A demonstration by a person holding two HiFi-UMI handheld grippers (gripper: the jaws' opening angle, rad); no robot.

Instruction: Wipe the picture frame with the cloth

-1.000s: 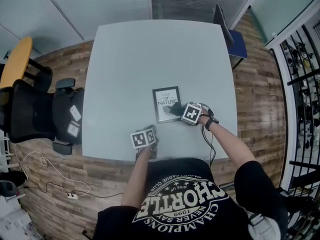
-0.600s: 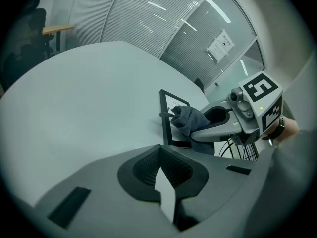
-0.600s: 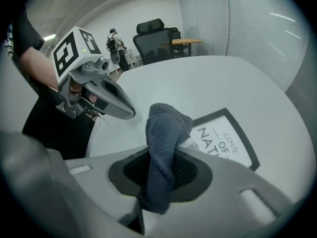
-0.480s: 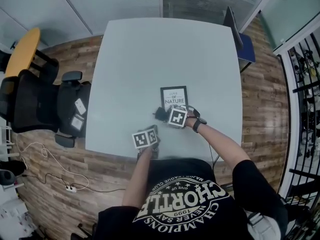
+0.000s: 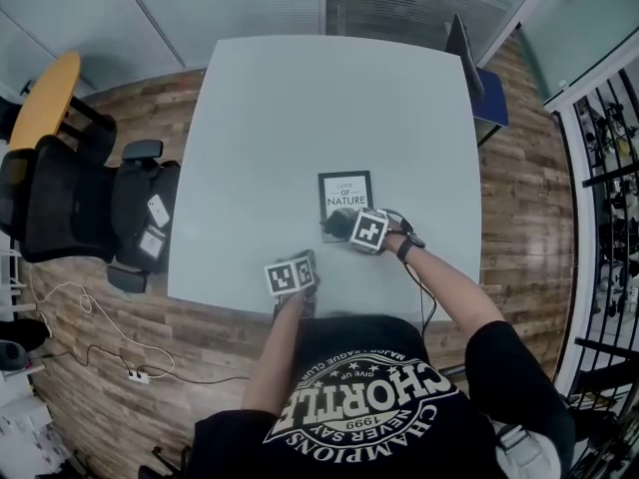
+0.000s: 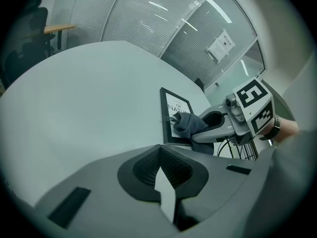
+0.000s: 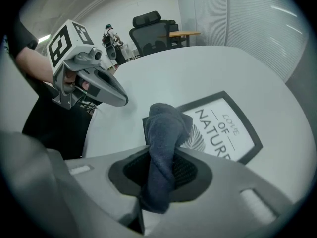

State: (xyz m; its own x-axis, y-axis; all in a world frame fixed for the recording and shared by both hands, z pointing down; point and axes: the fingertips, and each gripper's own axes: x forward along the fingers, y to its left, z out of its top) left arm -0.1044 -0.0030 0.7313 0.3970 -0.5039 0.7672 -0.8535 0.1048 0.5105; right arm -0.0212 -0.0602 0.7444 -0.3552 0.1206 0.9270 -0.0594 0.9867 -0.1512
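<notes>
Mid-wipe: right gripper [image 7: 158,162] clamps cloth [image 7: 166,128], seemingly touching picture frame [image 7: 225,128] at 6 o'clock edge. Left gripper [image 6: 161,170] closed, empty. Next: sweep toward 12 o'clock.

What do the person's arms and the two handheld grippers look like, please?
The left gripper and right gripper are light grey shells with dark ribbed insides, each topped by a white cube with black square markers. Black cables hang from the right one. The person wears a black short-sleeved T-shirt with white print and a dark wristband on the right wrist.
</notes>
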